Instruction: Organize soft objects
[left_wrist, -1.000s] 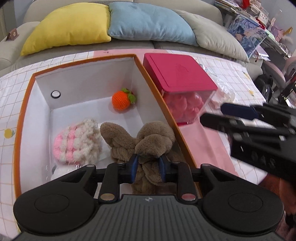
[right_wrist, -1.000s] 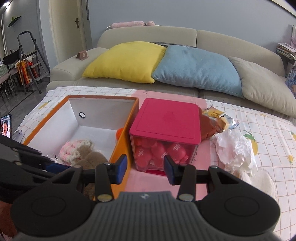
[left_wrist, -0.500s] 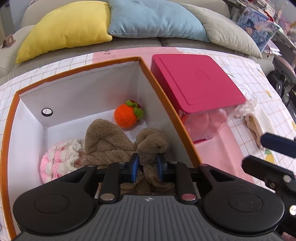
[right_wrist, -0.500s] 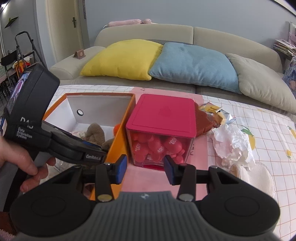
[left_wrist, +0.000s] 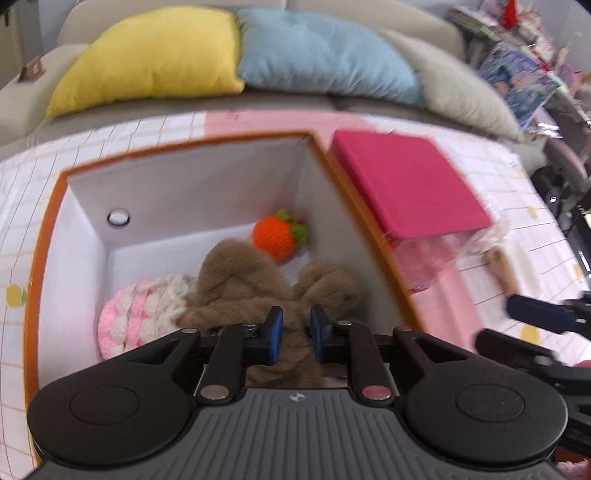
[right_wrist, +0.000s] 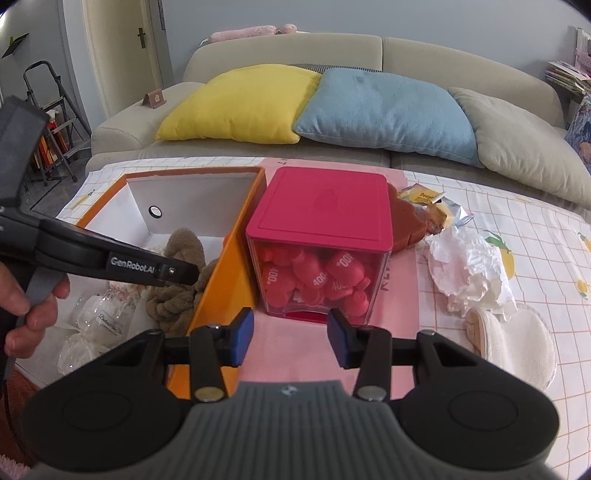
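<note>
My left gripper is shut on a brown plush toy and holds it inside the orange box with white walls. A pink-and-white crocheted piece lies at the box's left, and an orange crocheted fruit lies at its far right corner. In the right wrist view the plush shows in the box under the left gripper. My right gripper is open and empty over the pink mat, in front of the red-lidded container.
A clear container with a red lid, full of red pieces, stands right of the box. Crumpled white paper, a round cream pad and snack packets lie to the right. Clear wrapped items sit in the box's near end. A sofa with cushions is behind.
My left gripper has pulled back a little with the plush still in it, which sits lower in the box. The right gripper has hardly moved.
</note>
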